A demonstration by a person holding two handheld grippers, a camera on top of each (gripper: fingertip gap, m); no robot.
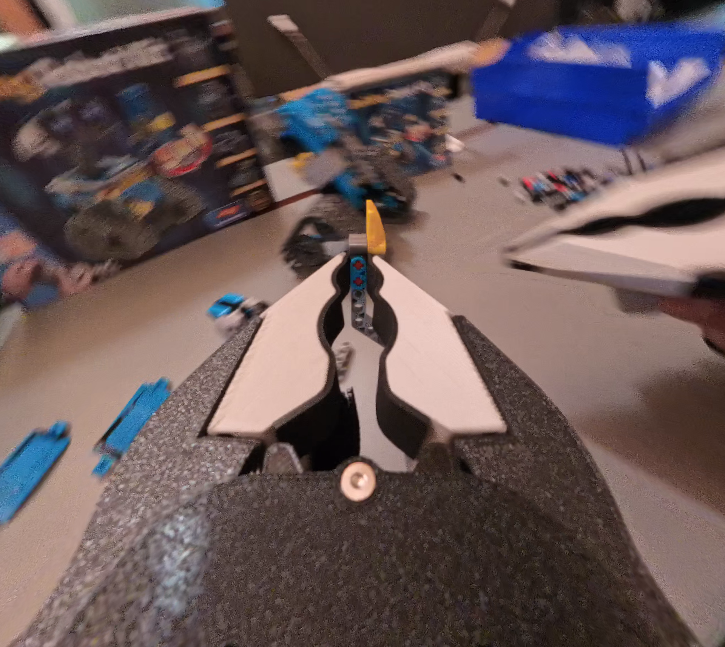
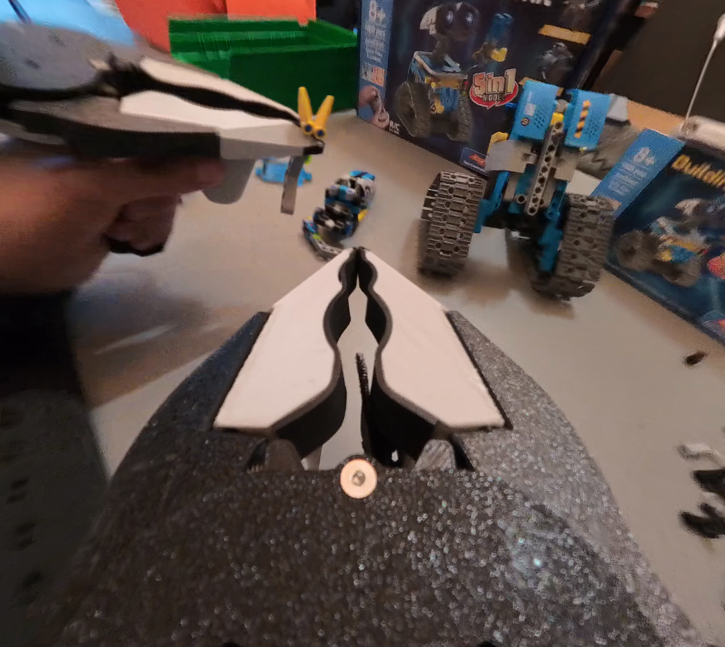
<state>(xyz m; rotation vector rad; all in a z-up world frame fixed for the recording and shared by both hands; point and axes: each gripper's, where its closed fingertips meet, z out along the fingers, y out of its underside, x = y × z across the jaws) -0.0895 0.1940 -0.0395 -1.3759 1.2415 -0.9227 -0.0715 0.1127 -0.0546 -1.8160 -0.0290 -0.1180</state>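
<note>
My left gripper (image 1: pixel 359 259) is shut on a small brick assembly (image 1: pixel 357 277): a grey holed beam with a blue end piece and red pins, topped by a yellow claw piece (image 1: pixel 376 226). It holds this above the grey table. The right wrist view shows that gripper (image 2: pixel 310 142) at the upper left, with two yellow claws (image 2: pixel 314 108) sticking up and the grey beam (image 2: pixel 290 183) hanging below. My right gripper (image 2: pixel 357 251) is shut, its pads meeting with nothing between them. It hovers over the table near a small blue and black assembly (image 2: pixel 345 204).
A blue and grey tracked robot (image 2: pixel 521 189) stands at the right, before a kit box (image 2: pixel 482 40). A second box (image 2: pixel 674 220) is at far right, a green bin (image 2: pixel 266 55) behind. Blue panels (image 1: pixel 129 420) and loose small parts (image 1: pixel 565 185) lie on the table. My right fingertips sit around 8 cm from my left ones.
</note>
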